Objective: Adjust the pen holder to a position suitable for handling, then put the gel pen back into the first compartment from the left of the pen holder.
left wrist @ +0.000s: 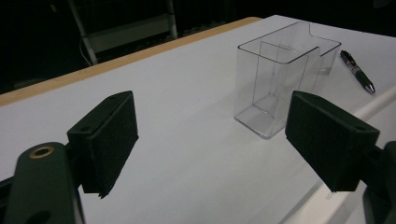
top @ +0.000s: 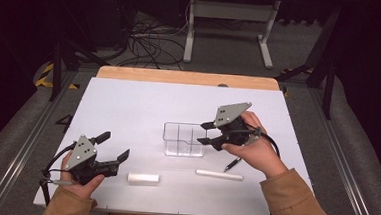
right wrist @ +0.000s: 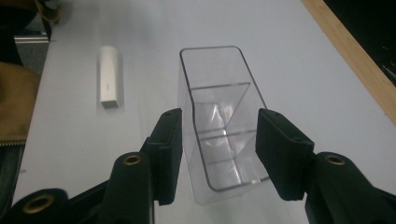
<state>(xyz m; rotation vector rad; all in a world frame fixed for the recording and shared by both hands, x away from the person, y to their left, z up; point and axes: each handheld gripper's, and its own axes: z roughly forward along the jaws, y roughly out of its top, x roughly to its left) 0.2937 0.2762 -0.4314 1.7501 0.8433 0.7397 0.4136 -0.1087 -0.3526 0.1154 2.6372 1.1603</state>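
A clear plastic container with inner dividers stands in the middle of the white mat. My right gripper hovers at its right end, open; in the right gripper view the container lies between the two pads with gaps on both sides. My left gripper rests open and holds nothing near the front left. Its own view looks past its jaws at the container.
A short white block lies near the front edge, and a long white stick lies to its right. A black pen sits by my right hand. The table's wooden edge runs along the far side.
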